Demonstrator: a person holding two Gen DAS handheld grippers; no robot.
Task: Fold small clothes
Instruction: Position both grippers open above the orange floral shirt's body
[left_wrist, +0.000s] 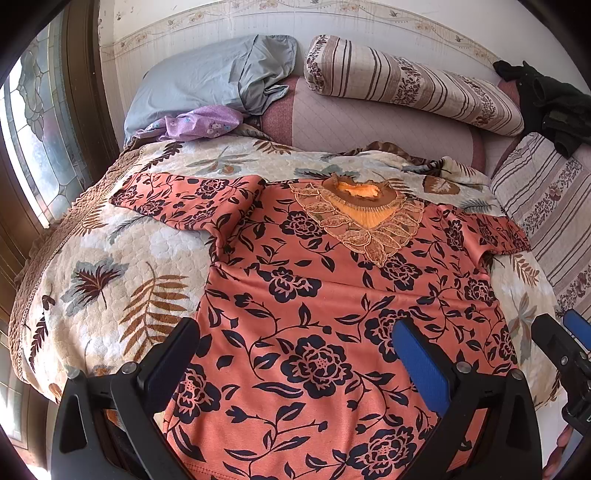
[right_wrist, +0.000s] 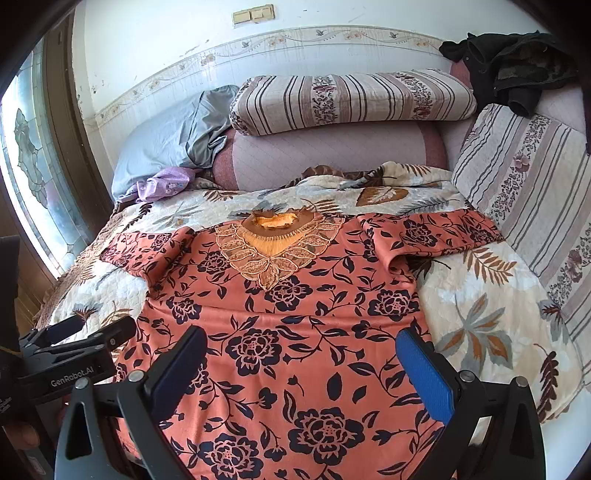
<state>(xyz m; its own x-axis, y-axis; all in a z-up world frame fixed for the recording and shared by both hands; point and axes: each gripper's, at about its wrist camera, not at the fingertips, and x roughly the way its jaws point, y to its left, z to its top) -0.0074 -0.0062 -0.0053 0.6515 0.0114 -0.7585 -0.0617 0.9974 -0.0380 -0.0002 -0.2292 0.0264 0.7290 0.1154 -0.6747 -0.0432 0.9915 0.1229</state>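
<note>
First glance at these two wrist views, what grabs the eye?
The orange blouse with dark flowers, spread flat face-up in the middle of the leaf-patterned quilt, its lace collar toward the pillows. The left gripper and right gripper hang over its lower half, jaws wide open, nothing held. At the head of the bed: a striped bolster, with a blue-grey pillow to its left.

blouse (left_wrist: 325, 314) | orange, black floral | flat, unfolded | on quilt (left_wrist: 110, 266)
</note>
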